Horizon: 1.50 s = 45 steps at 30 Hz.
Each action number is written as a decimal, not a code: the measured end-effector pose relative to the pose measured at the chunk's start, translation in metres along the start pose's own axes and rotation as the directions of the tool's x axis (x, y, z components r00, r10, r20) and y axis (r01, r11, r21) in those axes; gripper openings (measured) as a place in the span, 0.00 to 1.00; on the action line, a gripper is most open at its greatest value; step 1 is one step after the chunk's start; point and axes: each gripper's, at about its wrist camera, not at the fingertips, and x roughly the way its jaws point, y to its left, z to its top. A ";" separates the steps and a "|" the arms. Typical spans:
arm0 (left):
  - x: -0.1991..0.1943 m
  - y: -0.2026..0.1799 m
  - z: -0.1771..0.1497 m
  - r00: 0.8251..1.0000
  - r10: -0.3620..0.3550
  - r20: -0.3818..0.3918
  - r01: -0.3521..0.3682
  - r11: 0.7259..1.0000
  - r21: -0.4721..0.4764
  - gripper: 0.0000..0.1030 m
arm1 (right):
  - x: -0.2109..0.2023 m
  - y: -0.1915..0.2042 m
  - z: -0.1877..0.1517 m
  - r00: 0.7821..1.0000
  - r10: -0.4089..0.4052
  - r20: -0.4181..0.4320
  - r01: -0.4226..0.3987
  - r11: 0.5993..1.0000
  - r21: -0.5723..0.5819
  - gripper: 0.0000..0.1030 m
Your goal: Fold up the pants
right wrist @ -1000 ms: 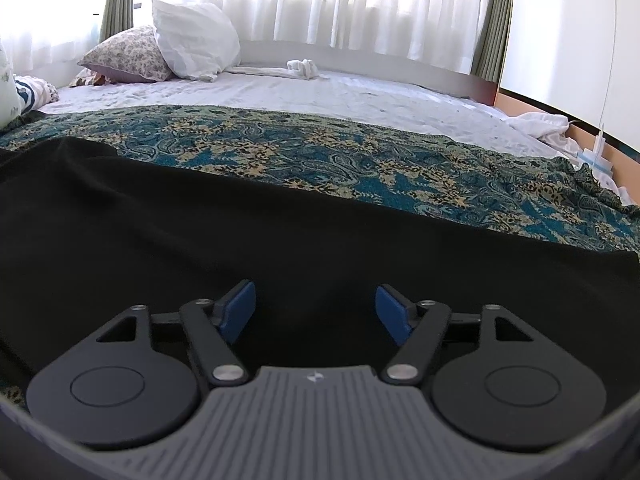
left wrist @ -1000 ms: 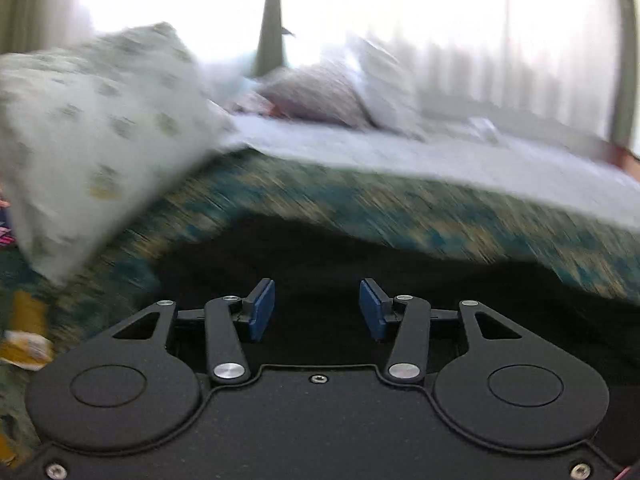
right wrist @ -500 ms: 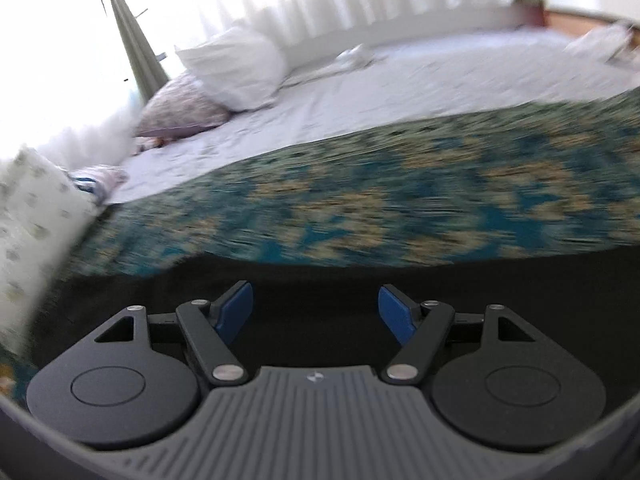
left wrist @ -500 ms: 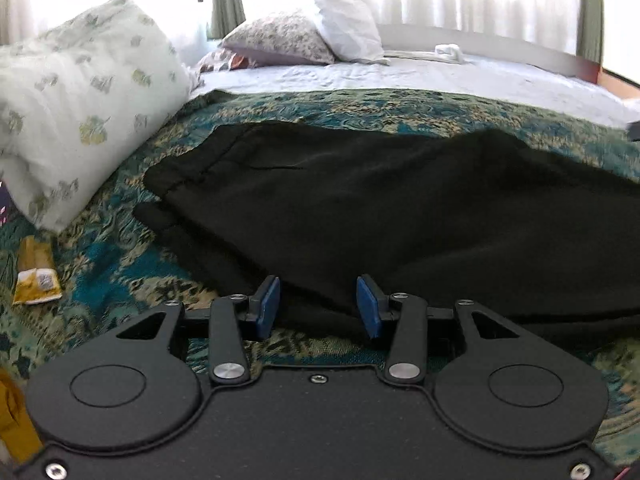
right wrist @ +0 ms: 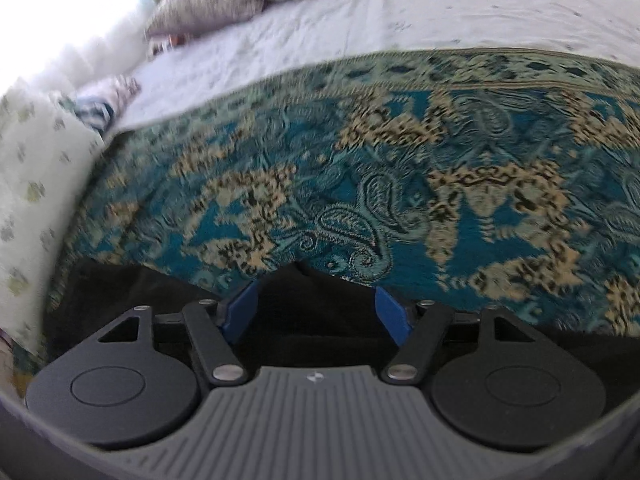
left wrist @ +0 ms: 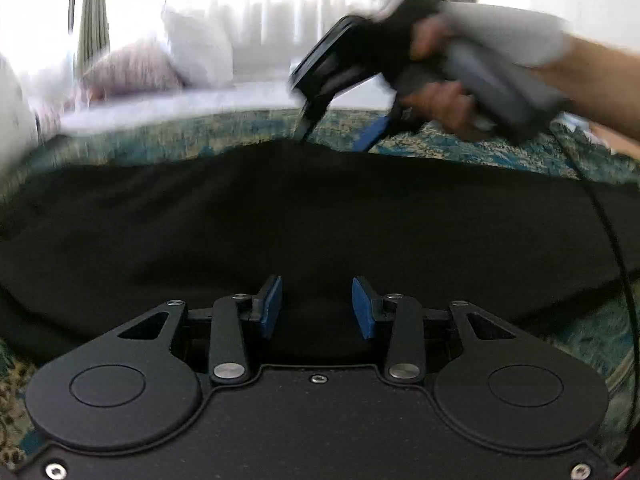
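Both tools, left tool (left wrist: 317, 307) and right tool (right wrist: 316, 312), gape empty over soft, floppy black pants (left wrist: 280, 220); I'd pinch the far edge.

The pants (left wrist: 304, 216) lie spread across the bedspread (right wrist: 400, 184), which covers the near part of the bed (right wrist: 400, 12). The left gripper (left wrist: 317, 307) sits at their near edge, the right gripper (left wrist: 340, 136) at their far edge, right of centre. Behind the bedspread lies the sheet, with pillows (left wrist: 196, 54) at the far left.
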 end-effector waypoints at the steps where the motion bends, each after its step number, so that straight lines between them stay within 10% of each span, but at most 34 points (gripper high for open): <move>1: -0.002 -0.002 -0.002 1.000 0.000 0.000 0.000 1.000 0.011 0.36 | 0.006 0.002 0.000 1.000 -0.004 -0.030 0.004 1.000 -0.004 0.58; 7: -0.001 0.010 -0.008 0.999 -0.038 0.007 0.039 0.998 -0.046 0.36 | 0.013 0.007 0.003 0.995 0.053 -0.088 -0.052 0.998 0.019 0.09; 11: -0.003 0.003 -0.010 1.000 -0.017 0.023 0.017 1.000 -0.011 0.36 | 0.002 0.004 0.003 0.999 0.009 0.048 -0.010 1.000 0.016 0.02; 23: -0.004 0.004 -0.011 0.999 -0.025 0.035 0.026 0.999 -0.021 0.36 | -0.042 -0.012 0.002 0.934 -0.049 0.353 0.057 0.998 -0.014 0.05; 31: -0.006 0.007 -0.012 0.999 -0.032 0.041 0.033 0.999 -0.032 0.37 | -0.045 -0.006 -0.043 0.961 0.221 0.164 -0.183 0.959 -0.215 0.45; 37: -0.006 0.006 -0.013 0.999 -0.027 0.043 0.028 0.999 -0.023 0.37 | -0.040 -0.073 -0.053 0.984 0.059 0.168 -0.052 0.998 -0.047 0.28; 41: -0.006 0.007 -0.013 0.999 -0.033 0.043 0.034 0.999 -0.031 0.37 | -0.092 -0.121 -0.059 0.922 -0.205 0.328 0.188 0.979 0.085 0.41; 45: -0.006 0.009 -0.013 0.998 -0.046 0.050 0.049 0.998 -0.040 0.40 | -0.165 -0.174 -0.097 0.840 -0.291 0.457 0.232 0.956 0.181 0.54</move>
